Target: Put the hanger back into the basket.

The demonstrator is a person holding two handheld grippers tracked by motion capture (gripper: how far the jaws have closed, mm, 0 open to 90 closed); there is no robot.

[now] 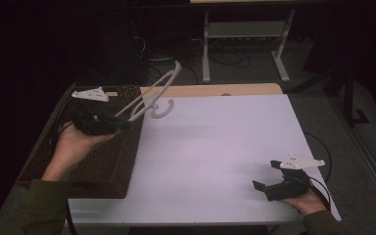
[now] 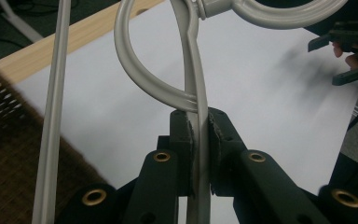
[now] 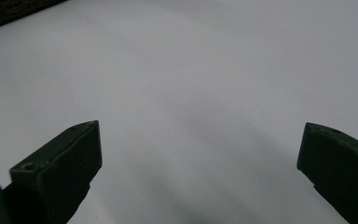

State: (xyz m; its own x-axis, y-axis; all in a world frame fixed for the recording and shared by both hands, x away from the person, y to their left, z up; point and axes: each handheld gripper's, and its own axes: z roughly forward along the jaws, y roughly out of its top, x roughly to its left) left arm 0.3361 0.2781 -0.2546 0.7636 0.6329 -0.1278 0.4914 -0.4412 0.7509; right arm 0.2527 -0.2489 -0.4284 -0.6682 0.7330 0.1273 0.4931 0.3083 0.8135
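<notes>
The hanger [image 2: 193, 88] was seen as smooth, glossy pale-grey plastic. The basket [image 1: 105, 169] at the worktop's left edge was woven of rough brown wicker. The worktop [image 1: 215, 152] was covered in matt white, with bare wood along its far edge.

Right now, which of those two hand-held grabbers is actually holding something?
The left gripper, above the basket: its fingers pinch a white hanger. The right gripper is open, holding nothing.

It looked like a lab or workshop: a plain white surface [image 1: 225, 147] stood on grey carpet, with loose cables [image 1: 225, 58] and a metal desk frame [image 1: 245, 34] on the far floor, in dim light.
</notes>
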